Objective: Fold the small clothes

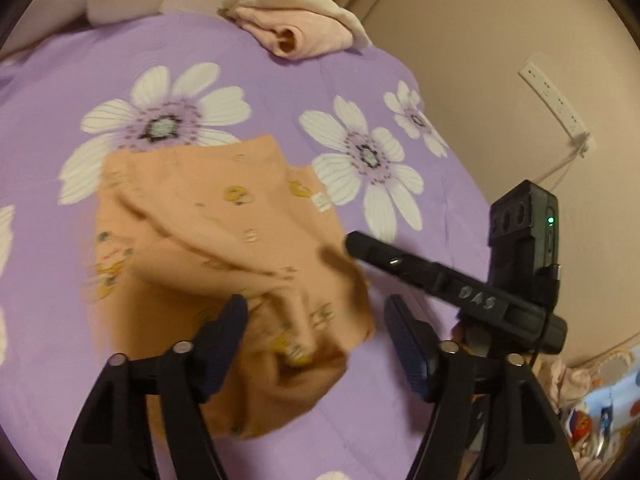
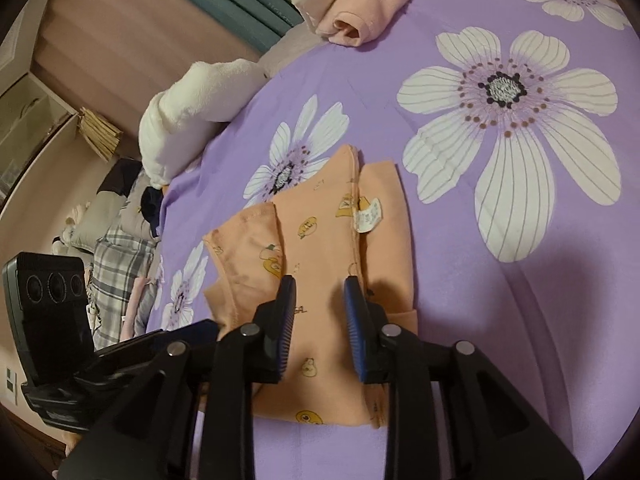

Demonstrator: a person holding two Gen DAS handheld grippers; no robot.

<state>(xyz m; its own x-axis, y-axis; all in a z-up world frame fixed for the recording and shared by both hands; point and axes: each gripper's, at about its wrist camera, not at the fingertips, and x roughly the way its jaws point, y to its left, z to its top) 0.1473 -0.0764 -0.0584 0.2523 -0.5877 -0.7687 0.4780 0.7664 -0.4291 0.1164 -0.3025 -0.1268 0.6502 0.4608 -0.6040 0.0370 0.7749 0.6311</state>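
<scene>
A small orange garment with yellow duck prints [image 1: 224, 248] lies partly folded on the purple flowered bedsheet [image 1: 280, 80]. Its white label [image 2: 369, 216] shows on top in the right wrist view, where the garment [image 2: 320, 248] lies just ahead. My left gripper [image 1: 316, 312] is open just above the garment's near edge, with a rumpled fold between its fingers, not pinched. My right gripper [image 2: 319, 292] is open over the garment's near part, holding nothing. The right gripper's body also shows in the left wrist view [image 1: 440, 276], beside the garment's right edge.
A folded pink garment [image 1: 296, 20] lies at the bed's far edge; it also shows in the right wrist view [image 2: 368, 4]. A white plush pillow [image 2: 192, 112] sits at the bed's side. A wall power strip [image 1: 556, 100] and floor clutter [image 2: 116, 264] lie beyond the bed.
</scene>
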